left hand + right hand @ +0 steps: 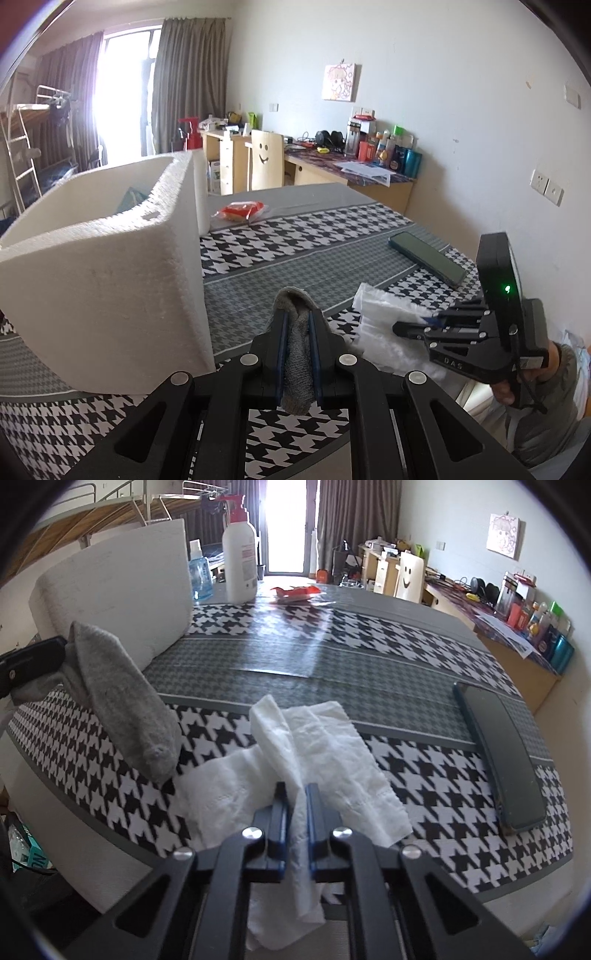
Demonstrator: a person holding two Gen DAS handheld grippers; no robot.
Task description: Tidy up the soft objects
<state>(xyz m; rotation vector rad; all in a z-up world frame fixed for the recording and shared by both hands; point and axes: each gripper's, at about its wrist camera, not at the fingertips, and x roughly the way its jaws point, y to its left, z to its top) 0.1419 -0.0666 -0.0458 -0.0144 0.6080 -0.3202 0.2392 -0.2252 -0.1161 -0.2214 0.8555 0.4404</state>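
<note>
Looking along the left gripper [297, 332], we find its two blue-lined jaws drawn nearly together and clamped on a grey sock [295, 354], whose nubbly knit is bunched between the pads and pokes out past the tips in a rounded fold. From the right wrist view the same sock hangs down from that gripper at the left edge, a long limp tube whose toe end rests on the tablecloth [424, 782]. The right gripper [296, 805] has its jaws pinched on a white paper towel [325, 746]; a ridge of the thin, crinkled sheet rises between the pads, and a loose tail drops below them over the table edge. The rest of the towel lies spread and creased on the cloth, just beside the sock's toe; we cannot tell whether the two touch. In the left wrist view we see that gripper's black linkage and the hand [532, 380] around its grip, at the towel's right edge.

The tablecloth is smooth and slightly glossy, printed in bands of large black-and-white houndstooth and finer grey check. A white foam box [110, 280], thick-walled with a grainy, pebbled surface, stands on the cloth to the left of the sock. A dark flat phone [506, 760] lies to the right of the towel, apart from it. Further back stand a white pump bottle [240, 554], a clear blue bottle [199, 572] and a red crinkly wrapper [295, 592]
</note>
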